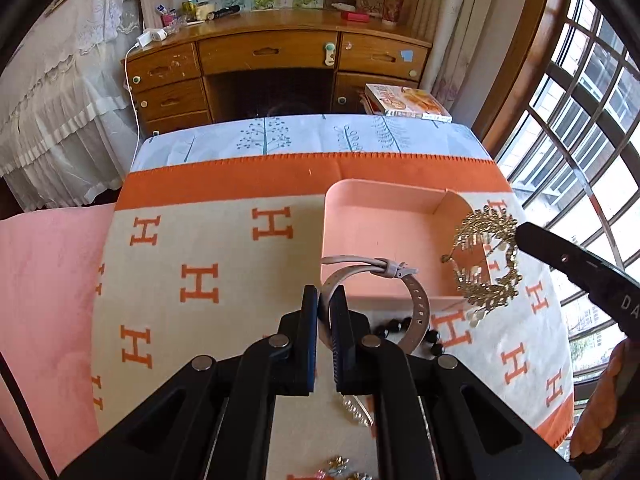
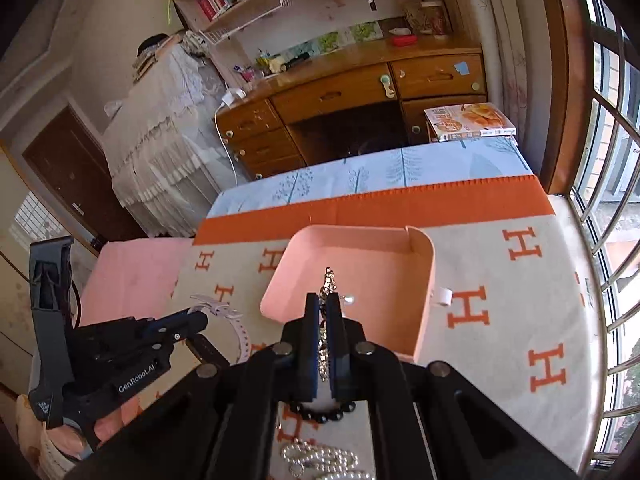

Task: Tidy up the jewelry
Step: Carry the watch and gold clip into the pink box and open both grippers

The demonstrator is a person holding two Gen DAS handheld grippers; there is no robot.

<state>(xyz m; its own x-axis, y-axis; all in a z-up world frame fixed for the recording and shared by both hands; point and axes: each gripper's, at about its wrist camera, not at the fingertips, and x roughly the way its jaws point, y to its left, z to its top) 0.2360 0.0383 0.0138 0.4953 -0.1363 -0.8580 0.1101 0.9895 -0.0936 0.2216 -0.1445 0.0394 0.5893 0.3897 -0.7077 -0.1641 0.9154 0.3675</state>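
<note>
My left gripper is shut on a pale grey watch strap and holds it in the air just before the near wall of the pink tray. My right gripper is shut on a gold leaf crown, held edge-on above the pink tray. In the left wrist view the gold crown hangs from the right gripper's finger over the tray's right end. In the right wrist view the left gripper holds the watch strap left of the tray. The tray's floor looks bare.
A black bead bracelet and a pearl necklace lie on the H-patterned blanket near me. Small brooches lie at the near edge. A wooden desk stands beyond the bed, a window at the right.
</note>
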